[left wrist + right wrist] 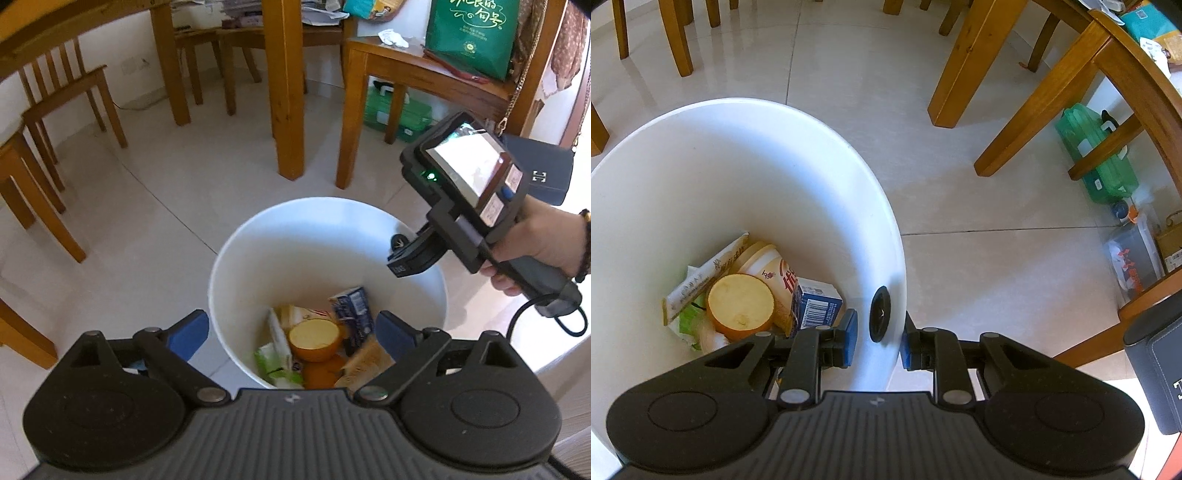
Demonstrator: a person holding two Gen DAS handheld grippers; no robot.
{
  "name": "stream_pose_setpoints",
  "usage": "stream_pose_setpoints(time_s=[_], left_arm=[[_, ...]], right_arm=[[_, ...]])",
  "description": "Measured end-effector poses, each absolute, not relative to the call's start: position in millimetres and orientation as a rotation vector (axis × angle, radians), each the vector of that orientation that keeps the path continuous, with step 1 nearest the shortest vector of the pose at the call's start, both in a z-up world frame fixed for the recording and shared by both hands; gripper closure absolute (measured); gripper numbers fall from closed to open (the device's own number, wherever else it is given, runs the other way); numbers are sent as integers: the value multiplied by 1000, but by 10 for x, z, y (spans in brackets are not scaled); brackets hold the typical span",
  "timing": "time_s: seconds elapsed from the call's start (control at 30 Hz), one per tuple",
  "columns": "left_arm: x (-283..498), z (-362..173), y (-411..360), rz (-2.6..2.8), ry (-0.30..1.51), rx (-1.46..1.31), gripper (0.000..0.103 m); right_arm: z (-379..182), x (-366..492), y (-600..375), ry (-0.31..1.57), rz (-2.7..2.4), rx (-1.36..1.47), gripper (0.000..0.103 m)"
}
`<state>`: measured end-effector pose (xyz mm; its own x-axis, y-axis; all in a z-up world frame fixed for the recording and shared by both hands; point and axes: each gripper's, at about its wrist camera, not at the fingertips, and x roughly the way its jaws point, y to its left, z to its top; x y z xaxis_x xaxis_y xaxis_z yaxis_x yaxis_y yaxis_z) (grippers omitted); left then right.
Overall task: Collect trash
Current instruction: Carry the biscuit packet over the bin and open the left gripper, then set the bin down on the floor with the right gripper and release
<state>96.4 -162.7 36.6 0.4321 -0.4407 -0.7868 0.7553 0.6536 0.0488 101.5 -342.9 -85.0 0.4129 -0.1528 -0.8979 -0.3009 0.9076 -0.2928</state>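
Right gripper (877, 338) pinches the white bin's (738, 155) rim; left gripper (291, 334) hangs above it, empty.

The right fingers straddle the bin wall, one pad inside and one outside, clamped on it. The left fingers are spread wide with nothing between them. Inside the bin lie trash: a halved orange (740, 307), a blue carton (818, 306), a cup (766, 267) and wrappers (705, 277). The bin stands on tile floor (979, 258) near wooden table legs (964, 74).
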Motion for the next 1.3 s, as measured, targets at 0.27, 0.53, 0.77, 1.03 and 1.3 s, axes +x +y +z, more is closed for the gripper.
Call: stream_pose_setpoints(time_s=[0.27, 0.53, 0.77, 1.03, 1.3], left_arm=[[845, 378, -1567, -692, 763, 424, 3], [734, 305, -1567, -570, 754, 351, 1], [745, 247, -1612, -515, 874, 330, 1], [753, 213, -1525, -406, 1064, 161, 1], [612, 376, -1357, -334, 1142, 81, 1]], right_arm=[[-838, 1008, -3439, 1154, 109, -445, 76], [-768, 914, -3462, 1157, 153, -453, 74], [-627, 674, -3490, 1179, 246, -444, 29], [-336, 368, -3453, 1233, 310, -396, 4], [83, -4, -3462, 1219, 241, -346, 0]])
